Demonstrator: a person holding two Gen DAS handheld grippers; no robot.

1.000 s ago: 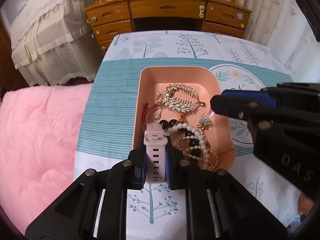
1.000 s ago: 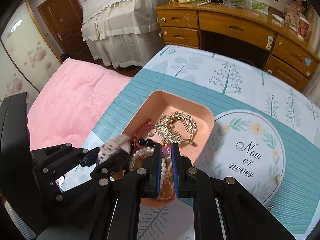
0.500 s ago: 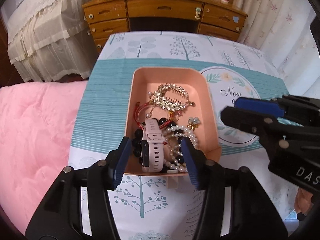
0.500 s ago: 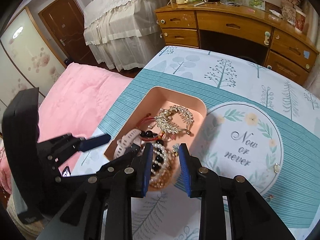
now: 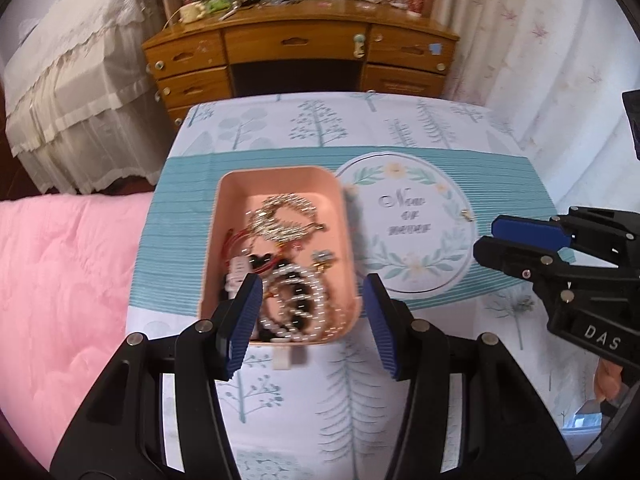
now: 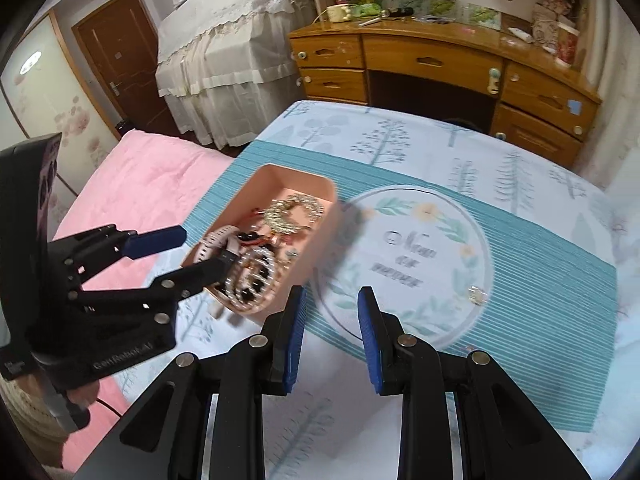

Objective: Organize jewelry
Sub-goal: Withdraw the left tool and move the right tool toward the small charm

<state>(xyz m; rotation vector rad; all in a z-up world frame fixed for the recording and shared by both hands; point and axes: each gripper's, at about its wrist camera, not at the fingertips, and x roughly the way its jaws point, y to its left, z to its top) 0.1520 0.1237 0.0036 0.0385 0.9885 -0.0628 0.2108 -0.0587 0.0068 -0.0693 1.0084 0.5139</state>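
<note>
Lower centre of the left view, your left gripper (image 5: 312, 320) gapes empty over the pink tray (image 5: 280, 174) of jewelry; your right gripper (image 6: 330, 336) gapes too. Next, that stray earring (image 6: 476, 295) at right, I'd say.

Bedroom, daylight through pale curtains.
A cluttered wooden desk (image 5: 300, 52) stands against the far wall; a lace-draped bed (image 6: 224, 40) and brown door (image 6: 120, 60) sit left, pink quilt (image 5: 60, 280) nearby.
</note>
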